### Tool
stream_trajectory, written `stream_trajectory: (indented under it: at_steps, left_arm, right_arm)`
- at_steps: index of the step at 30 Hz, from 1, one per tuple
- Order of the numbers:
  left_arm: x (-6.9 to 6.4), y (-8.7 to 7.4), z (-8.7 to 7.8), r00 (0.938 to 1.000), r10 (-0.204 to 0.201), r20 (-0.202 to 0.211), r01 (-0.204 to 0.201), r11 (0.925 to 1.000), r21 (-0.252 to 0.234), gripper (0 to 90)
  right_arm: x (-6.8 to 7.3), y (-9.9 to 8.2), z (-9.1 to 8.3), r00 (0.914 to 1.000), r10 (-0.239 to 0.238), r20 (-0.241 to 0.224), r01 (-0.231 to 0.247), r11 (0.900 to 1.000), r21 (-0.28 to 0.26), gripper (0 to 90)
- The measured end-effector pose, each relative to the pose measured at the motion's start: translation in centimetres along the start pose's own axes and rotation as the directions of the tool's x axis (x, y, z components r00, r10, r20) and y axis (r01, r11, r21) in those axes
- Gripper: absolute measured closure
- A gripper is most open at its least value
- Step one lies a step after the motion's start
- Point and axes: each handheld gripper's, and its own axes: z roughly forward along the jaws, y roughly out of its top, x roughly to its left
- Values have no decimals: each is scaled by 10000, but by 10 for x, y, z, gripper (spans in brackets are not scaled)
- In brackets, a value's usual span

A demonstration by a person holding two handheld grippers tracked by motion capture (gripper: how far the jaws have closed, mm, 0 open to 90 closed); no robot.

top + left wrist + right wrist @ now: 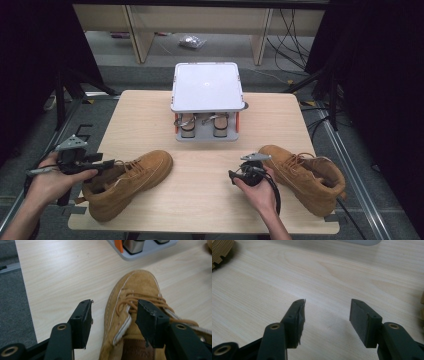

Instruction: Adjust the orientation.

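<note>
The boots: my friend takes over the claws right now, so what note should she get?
Left claw: open, over the left boot, straddling the edge of its laced opening; nothing gripped.
Right claw: open, holding nothing, over bare table just left of the right boot.
Both boots lie on the table's near half, toes pointing inward. A grey stand sits at the far middle.
Done: no boot gripped or lifted yet.
Left: probably close the left claw on its boot; the rest I can't tell.

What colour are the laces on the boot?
Tan-orange, matching the tan suede lace-up boot; its laces show best in the left gripper view.
</note>
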Motion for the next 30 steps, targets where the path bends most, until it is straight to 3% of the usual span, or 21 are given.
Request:
stream_trajectory:
  at_steps: [3, 4, 8, 10, 13, 14, 16, 17, 20, 22, 24, 26, 27, 28, 30]
  left_arm:
    - [1, -4, 0, 9998, 125, 139, -134, 9974, 704, 460]
    - [0, -7, 3, 9999, 50, 150, -58, 9986, 532, 461]
    - [1, -11, 8, 9997, -134, 200, 120, 9979, 644, 461]
    - [1, -12, 9, 9998, -149, 114, 140, 9972, 737, 465]
    - [0, -13, 12, 9999, -148, -22, 149, 9937, 1110, 476]
    - [0, -12, 12, 9998, -159, 146, 139, 9916, 1288, 481]
    - [-3, -13, 16, 9998, -185, -6, 185, 9945, 1031, 494]
    - [-2, -11, 15, 9997, -95, 231, 62, 9906, 1369, 497]
    - [-3, -11, 20, 9994, -91, 336, 41, 9893, 1460, 521]
    - [-2, -10, 21, 9993, 55, 378, -121, 9843, 1761, 529]
    - [-4, -10, 24, 9996, -162, 223, 126, 9878, 1552, 544]
    - [-4, -11, 25, 9998, -103, 152, 80, 9893, 1455, 565]
    - [-4, -10, 26, 9997, -201, 111, 182, 9890, 1471, 572]
    - [-2, -8, 24, 9998, 14, 200, -53, 9805, 1964, 581]
    - [-4, -8, 25, 9999, -85, 56, 74, 9845, 1754, 605]
  right_arm:
    - [0, 0, -1, 10000, -22, 54, 23, 10000, -30, 461]
    - [0, 0, -1, 10000, 30, -72, -31, 9999, -106, 460]
    - [0, 0, -3, 9999, 21, 136, -20, 10000, -74, 454]
    - [-1, 0, -1, 10000, 4, -23, -4, 10000, -55, 453]
    - [0, -1, -1, 10000, 29, -76, -30, 10000, -47, 450]
    - [0, -1, -1, 10000, 28, -24, -28, 10000, -46, 450]
    - [0, -1, -1, 9999, -15, 103, 15, 10000, 3, 446]
    - [-1, -1, -1, 9999, -16, 101, 16, 10000, -4, 444]
    - [-1, -1, -1, 9999, -20, 102, 20, 10000, -24, 442]
    - [-1, -1, -2, 9999, 17, 113, -16, 10000, -46, 442]
    - [-2, -1, -2, 9999, 91, -43, -91, 10000, -6, 441]
    - [-2, -1, -1, 9999, 116, -91, -117, 9999, -57, 440]
    - [-3, -2, -1, 10000, 56, -48, -56, 10000, -4, 439]
    - [-3, -2, -1, 10000, 62, -55, -62, 10000, 2, 439]
    - [-2, -2, -1, 9999, 116, -96, -116, 9999, -11, 438]
